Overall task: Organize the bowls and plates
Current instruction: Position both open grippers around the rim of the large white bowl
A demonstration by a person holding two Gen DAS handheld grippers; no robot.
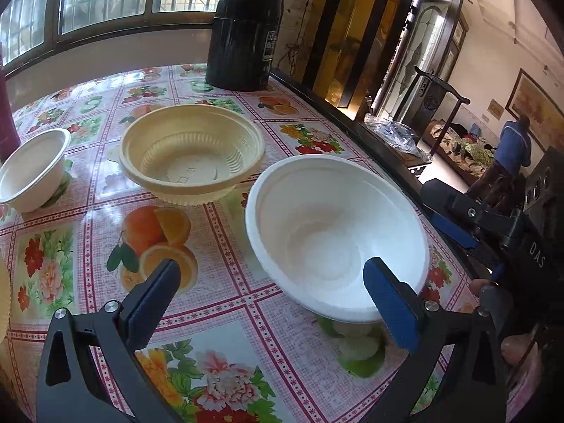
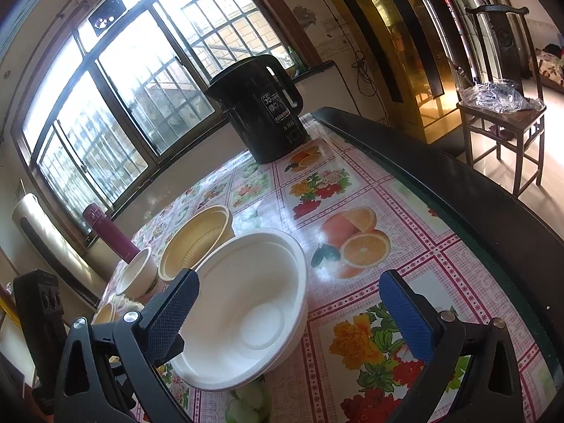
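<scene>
A large white bowl [image 1: 335, 232] [image 2: 246, 306] sits on the fruit-print tablecloth [image 1: 225, 317], near the table's right edge. My left gripper [image 1: 273, 299] is open; its right pad [image 1: 391, 306] overlaps the bowl's near rim. My right gripper [image 2: 289, 313] is open too, its left pad [image 2: 172, 313] in front of the bowl's left rim. Neither holds anything. Behind stand a ribbed yellow bowl [image 1: 192, 155] [image 2: 197, 243] and a small white bowl [image 1: 31, 169] [image 2: 137, 275]. The right gripper [image 1: 472, 246] shows at the right of the left wrist view.
A black kettle [image 1: 243, 35] [image 2: 261, 109] stands at the table's far end, a maroon bottle [image 2: 109, 236] at the left. Another yellow rim [image 1: 1, 299] [image 2: 105, 312] lies nearby. A dark table edge [image 2: 458, 183] runs on the right. Beyond are a chair [image 2: 500, 120] with a plastic bag and a person [image 1: 511, 148].
</scene>
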